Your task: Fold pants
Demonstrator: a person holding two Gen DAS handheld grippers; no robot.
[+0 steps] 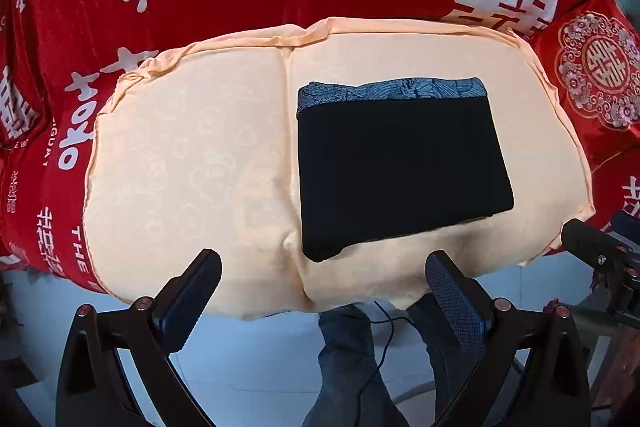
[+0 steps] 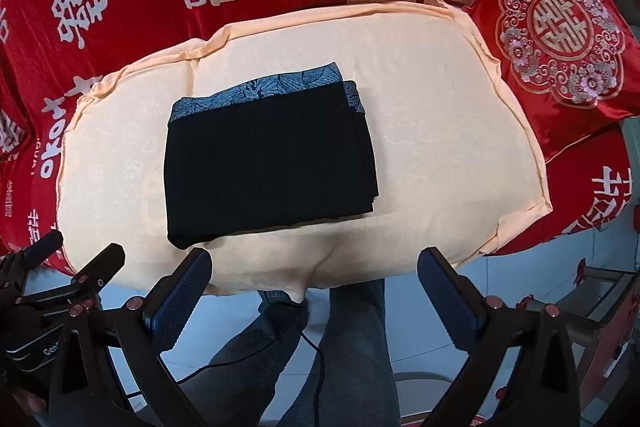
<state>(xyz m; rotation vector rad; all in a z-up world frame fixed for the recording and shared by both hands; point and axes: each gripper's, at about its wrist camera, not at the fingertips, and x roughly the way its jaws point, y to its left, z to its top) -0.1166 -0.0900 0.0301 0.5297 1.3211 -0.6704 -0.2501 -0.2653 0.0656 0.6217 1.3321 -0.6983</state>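
From the left wrist, the black pants point(image 1: 404, 167) lie folded into a compact rectangle on the peach cushion point(image 1: 192, 155), blue patterned waistband at the far edge; the left gripper point(image 1: 322, 269) hangs released, holding nothing. From the right wrist, the right gripper point(image 2: 314, 267) is likewise spread and empty. Any stray finger brushing the near edge could drag the stacked layers apart.
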